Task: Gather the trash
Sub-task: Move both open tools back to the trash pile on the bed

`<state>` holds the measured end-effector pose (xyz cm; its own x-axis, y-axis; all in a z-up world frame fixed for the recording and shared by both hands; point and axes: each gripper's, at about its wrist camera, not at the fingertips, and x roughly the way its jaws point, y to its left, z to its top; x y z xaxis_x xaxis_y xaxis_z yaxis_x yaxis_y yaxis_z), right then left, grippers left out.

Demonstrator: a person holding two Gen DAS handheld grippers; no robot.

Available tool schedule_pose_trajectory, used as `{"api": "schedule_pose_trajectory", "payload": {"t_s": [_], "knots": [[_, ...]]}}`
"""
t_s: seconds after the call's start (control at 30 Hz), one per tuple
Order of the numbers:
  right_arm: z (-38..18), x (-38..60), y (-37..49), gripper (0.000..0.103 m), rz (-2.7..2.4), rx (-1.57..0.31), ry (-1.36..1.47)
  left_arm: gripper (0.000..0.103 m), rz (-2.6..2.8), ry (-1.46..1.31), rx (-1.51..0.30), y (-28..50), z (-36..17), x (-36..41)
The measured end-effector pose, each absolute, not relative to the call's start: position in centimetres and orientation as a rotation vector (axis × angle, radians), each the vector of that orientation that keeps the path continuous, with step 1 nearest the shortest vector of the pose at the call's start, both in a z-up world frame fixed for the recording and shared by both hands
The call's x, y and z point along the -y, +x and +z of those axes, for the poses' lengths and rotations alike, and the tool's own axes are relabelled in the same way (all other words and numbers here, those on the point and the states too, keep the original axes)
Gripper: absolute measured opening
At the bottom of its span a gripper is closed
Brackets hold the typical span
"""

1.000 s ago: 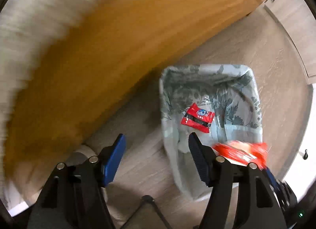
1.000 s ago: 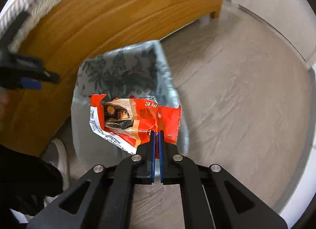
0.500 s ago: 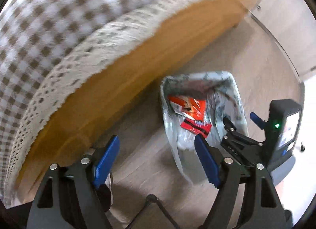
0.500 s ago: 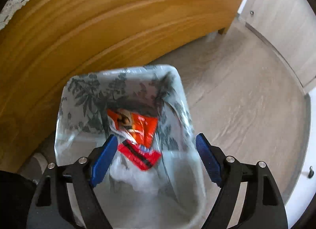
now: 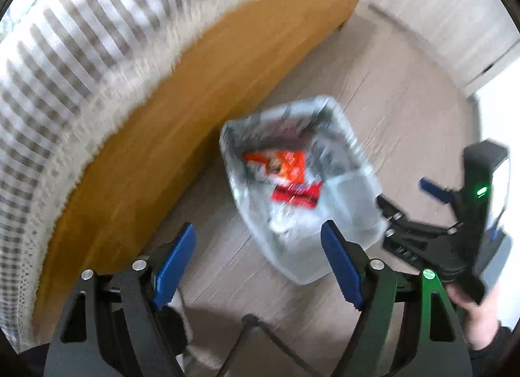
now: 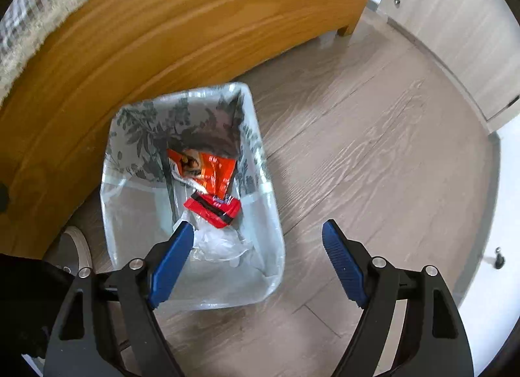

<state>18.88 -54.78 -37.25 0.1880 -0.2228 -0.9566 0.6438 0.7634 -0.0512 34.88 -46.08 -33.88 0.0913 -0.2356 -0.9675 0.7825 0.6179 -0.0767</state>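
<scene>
Right wrist view: right gripper (image 6: 256, 256) fingers apart, nothing between them, above bin (image 6: 273, 221) on floor (image 6: 373, 156). Orange wrapper (image 6: 211, 172) and red packet (image 6: 213, 208) lie inside the bin. Left gripper (image 5: 258, 261) fingers apart too, empty, beside wooden bed frame (image 5: 195, 91).

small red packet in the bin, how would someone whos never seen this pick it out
Find the wooden bed frame; beside it on the floor stands a bin with a leaf-print liner. Inside lie two wrappers: the small red packet has a dark stripe, and sits on white plastic, nearer the camera than the larger orange wrapper.
</scene>
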Motion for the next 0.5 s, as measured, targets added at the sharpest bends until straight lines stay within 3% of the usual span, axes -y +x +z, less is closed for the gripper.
{"api": "schedule_pose_trajectory", "payload": {"t_s": [0.23,0.5], "knots": [[-26.8,52.9,21.8,0.078,-0.642,-1.075,0.298,0.076,-0.851,0.267,-1.072,39.6,-22.9,39.0],[-15.5,42.8,32.0,0.078,-0.507,-0.836,0.128,0.084,-0.602,0.127,-0.843,51.0,-14.1,21.3]]}}
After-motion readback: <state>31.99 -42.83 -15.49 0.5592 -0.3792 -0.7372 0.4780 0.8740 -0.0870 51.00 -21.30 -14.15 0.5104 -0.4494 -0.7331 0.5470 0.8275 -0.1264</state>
